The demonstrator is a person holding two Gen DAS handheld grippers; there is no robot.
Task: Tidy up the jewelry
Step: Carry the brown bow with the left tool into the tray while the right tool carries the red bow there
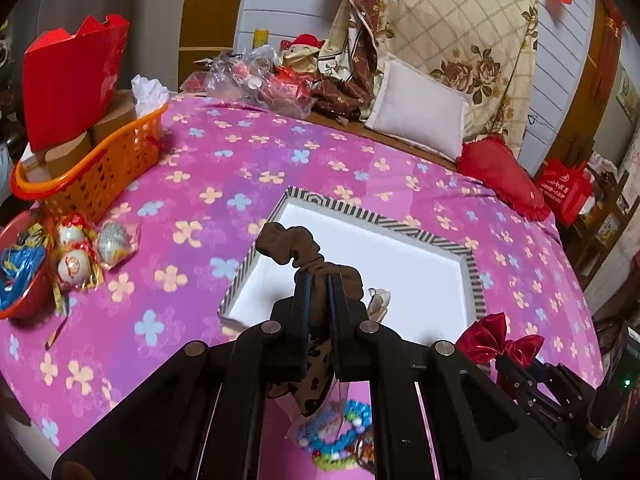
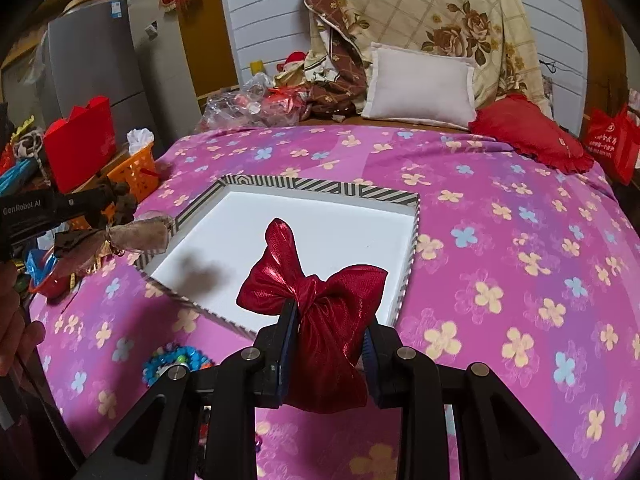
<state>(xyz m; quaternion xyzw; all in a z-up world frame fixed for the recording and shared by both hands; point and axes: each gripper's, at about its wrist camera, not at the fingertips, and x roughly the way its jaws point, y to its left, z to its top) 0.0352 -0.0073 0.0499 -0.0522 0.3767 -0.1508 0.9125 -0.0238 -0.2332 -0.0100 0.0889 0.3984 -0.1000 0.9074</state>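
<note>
My left gripper (image 1: 319, 280) is shut on a brown scrunchie with a sheer bow (image 1: 290, 245) and holds it above the near left part of a white tray with a striped rim (image 1: 424, 237). The same gripper (image 2: 106, 200) and scrunchie (image 2: 138, 234) show in the right wrist view, at the tray's left rim (image 2: 320, 187). My right gripper (image 2: 330, 316) is shut on a shiny red bow (image 2: 320, 292) above the tray's near edge. That red bow (image 1: 500, 340) also shows in the left wrist view. Colourful bead bracelets (image 1: 340, 432) (image 2: 176, 360) lie on the pink bedspread below.
An orange basket (image 1: 100, 160) with boxes and a red bag (image 1: 72, 80) stands at the left. A red bowl (image 1: 24, 280) and wrapped balls (image 1: 76, 264) lie beside it. A white pillow (image 2: 420, 84), red cushion (image 2: 528, 132) and folded quilts are at the back.
</note>
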